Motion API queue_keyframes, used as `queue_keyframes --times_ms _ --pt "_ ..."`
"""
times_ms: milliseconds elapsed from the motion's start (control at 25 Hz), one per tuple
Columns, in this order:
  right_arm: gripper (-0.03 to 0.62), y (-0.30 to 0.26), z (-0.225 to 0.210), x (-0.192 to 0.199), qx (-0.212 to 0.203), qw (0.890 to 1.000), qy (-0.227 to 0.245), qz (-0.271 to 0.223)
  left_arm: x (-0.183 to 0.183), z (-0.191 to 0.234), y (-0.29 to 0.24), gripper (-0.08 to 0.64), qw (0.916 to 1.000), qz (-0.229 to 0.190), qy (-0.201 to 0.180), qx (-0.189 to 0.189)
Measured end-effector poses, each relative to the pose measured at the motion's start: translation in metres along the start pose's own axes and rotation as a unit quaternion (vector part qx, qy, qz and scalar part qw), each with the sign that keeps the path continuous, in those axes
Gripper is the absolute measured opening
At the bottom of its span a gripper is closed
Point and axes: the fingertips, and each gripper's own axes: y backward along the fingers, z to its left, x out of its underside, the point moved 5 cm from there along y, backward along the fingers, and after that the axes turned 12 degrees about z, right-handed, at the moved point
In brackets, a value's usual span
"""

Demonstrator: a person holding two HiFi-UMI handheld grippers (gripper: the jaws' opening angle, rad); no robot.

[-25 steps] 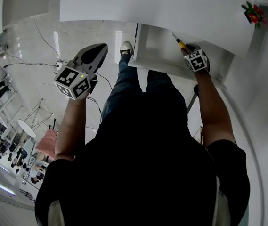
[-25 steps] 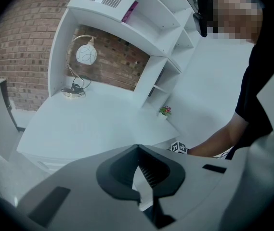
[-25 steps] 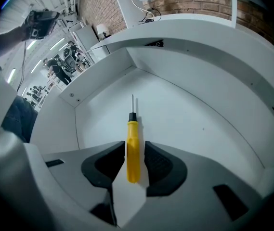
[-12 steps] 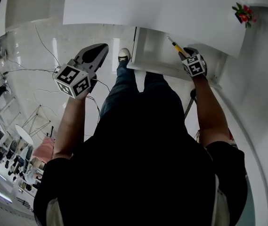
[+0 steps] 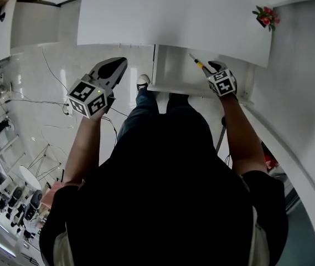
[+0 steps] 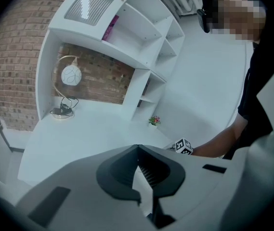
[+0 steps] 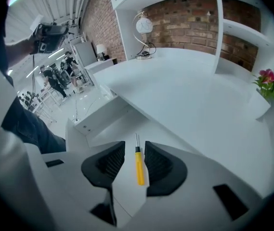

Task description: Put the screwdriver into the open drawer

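Right gripper point(image 7: 135, 149) hangs over the open drawer point(image 7: 98, 118), which stands pulled out from under the white desk top point(image 7: 189, 97). Its jaws are apart, wider than the yellow-handled screwdriver point(image 7: 139, 170) between them: clear gap on the tool's left, handle end just at the right pad. Judged: the screwdriver lies loose on the drawer bottom, blade pointing away, so placing looks all but done and the hand need only lift clear. Left gripper point(image 6: 137, 150) has its tips together on nothing and is held out to the side of the drawer, idle, leaving the drawer mouth free.
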Motion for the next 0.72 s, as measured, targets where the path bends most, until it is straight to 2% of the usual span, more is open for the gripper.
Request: queue_keyframes --times_ms 440,720 --pt "0.132 0.085 0.005 -0.010 0.022 0.994 -0.085 -0.067 -0.029 -0.025 0.024 0.017 0.9983 -0.023 -0.050 0.020" --pt "0.124 0.151 0.023 -0.027 0.047 0.985 -0.096 -0.135 -0.039 -0.038 0.042 0.017 0.9961 -0.029 -0.075 0.036"
